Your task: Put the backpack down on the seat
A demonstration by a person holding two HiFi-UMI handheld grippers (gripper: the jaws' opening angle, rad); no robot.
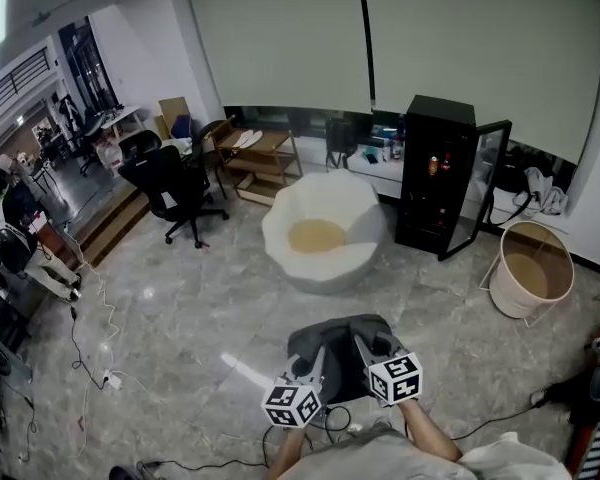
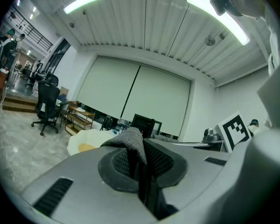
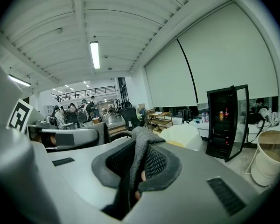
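Observation:
The dark grey backpack [image 1: 337, 360] hangs low in front of me in the head view, held between both grippers. My left gripper [image 1: 314, 366] is shut on a grey fabric strap [image 2: 130, 141] of it, and in the left gripper view [image 2: 140, 169] the strap stands up between the jaws. My right gripper [image 1: 366, 350] is shut on another grey strap [image 3: 141, 146], which folds over its jaws [image 3: 136, 169]. The seat [image 1: 320, 230], a white rounded chair with a tan cushion, stands on the floor beyond the backpack, apart from it. It also shows as the white seat [image 2: 83, 142] and the seat [image 3: 184, 134].
A black cabinet with an open glass door [image 1: 437, 173] stands right of the seat, and a round beige bin [image 1: 531, 268] further right. A black office chair [image 1: 170, 183] and a wooden shelf [image 1: 262, 158] are at the left. Cables [image 1: 92, 340] trail over the marble floor.

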